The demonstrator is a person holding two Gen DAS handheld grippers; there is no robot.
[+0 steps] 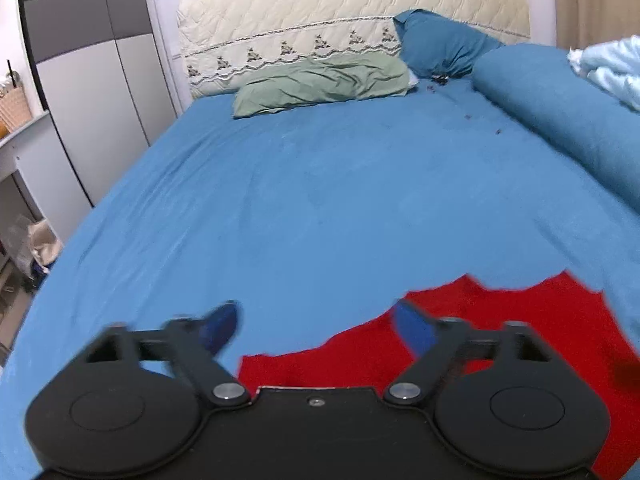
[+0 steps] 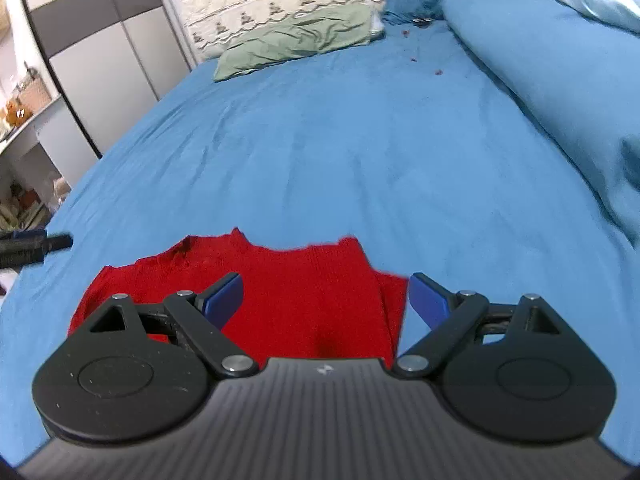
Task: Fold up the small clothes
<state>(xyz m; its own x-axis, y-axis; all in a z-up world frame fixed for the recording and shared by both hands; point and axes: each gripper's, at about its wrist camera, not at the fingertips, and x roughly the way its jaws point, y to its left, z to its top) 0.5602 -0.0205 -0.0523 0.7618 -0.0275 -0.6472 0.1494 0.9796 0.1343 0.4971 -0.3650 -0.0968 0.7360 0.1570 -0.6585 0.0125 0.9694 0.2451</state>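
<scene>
A small red knit garment (image 1: 500, 320) lies flat on the blue bed sheet (image 1: 320, 184). In the left wrist view it sits at the lower right. My left gripper (image 1: 316, 326) is open and empty above the garment's left edge, its right fingertip over the red cloth. In the right wrist view the garment (image 2: 296, 280) lies just ahead. My right gripper (image 2: 324, 296) is open and empty over the garment's right half. The tip of the left gripper (image 2: 48, 242) shows at the far left.
A green pillow (image 1: 320, 84), a blue pillow (image 1: 444, 46) and a quilted cream headboard (image 1: 352, 12) are at the bed's far end. A rolled blue duvet (image 1: 560, 112) runs along the right. A grey wardrobe (image 1: 88, 80) and a shelf (image 1: 20, 136) stand to the left.
</scene>
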